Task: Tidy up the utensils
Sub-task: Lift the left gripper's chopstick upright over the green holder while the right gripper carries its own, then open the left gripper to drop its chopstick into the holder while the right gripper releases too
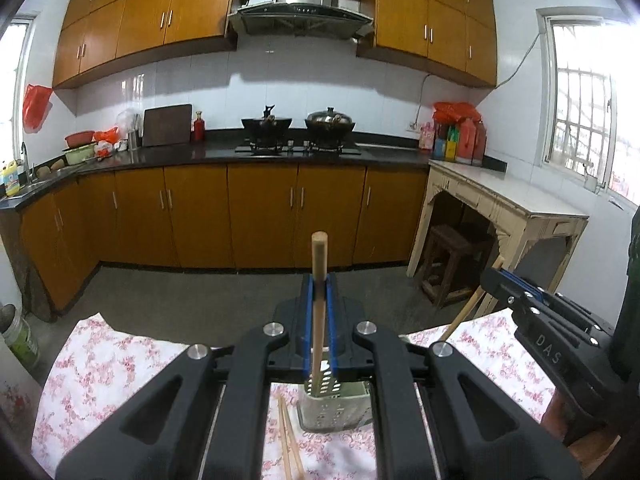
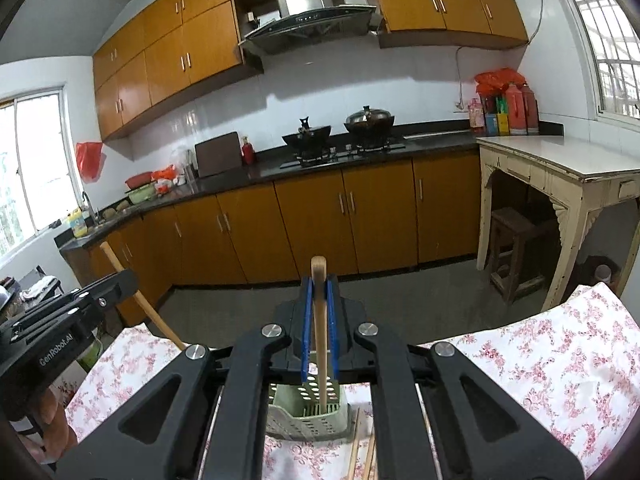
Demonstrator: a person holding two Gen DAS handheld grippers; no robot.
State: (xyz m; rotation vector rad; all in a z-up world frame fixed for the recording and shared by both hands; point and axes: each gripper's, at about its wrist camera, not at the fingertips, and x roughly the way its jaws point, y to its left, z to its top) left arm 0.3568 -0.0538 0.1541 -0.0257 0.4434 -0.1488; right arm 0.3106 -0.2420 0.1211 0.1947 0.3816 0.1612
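A perforated utensil holder (image 2: 308, 412) stands on the floral table (image 2: 540, 360). Left tongs (image 1: 319, 280) and right tongs (image 2: 319, 282) each clench a chopstick (image 1: 319, 304) above it; loose chopsticks (image 1: 290, 440) remain beside it.

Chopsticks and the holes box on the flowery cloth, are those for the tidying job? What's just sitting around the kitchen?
For the job: left tool gripping a chopstick; right tool gripping another; green holder; loose chopsticks.

Just lying about: woks, cutting board, stool, red bag.
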